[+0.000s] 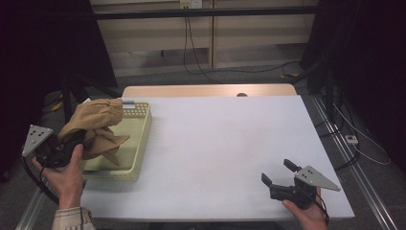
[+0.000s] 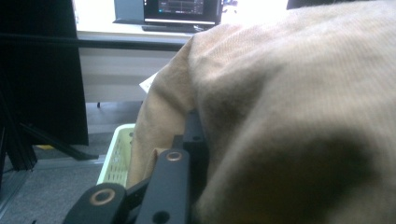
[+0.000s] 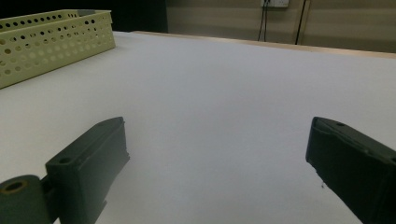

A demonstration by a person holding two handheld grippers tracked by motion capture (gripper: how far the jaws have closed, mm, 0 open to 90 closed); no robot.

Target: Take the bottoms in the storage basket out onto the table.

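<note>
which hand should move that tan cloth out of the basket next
Left. The left gripper is already shut on the tan cloth over the yellow basket; the right gripper sits open, far across the table.

A white-topped table [image 1: 225, 139] stands on grey floor [image 1: 230, 76] before beige wall panels [image 1: 249, 43], with cables [image 1: 191, 57] trailing.

Lab-like recording room, white table [image 1: 230, 143], metal rails [image 1: 349, 163], trailing wall cables [image 1: 191, 52], monitor [image 2: 182, 10]

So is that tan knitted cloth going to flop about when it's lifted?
Probably: the tan knitted cloth already droops in folds from the left claw over the yellow perforated basket. It looks light, and may snag.
</note>
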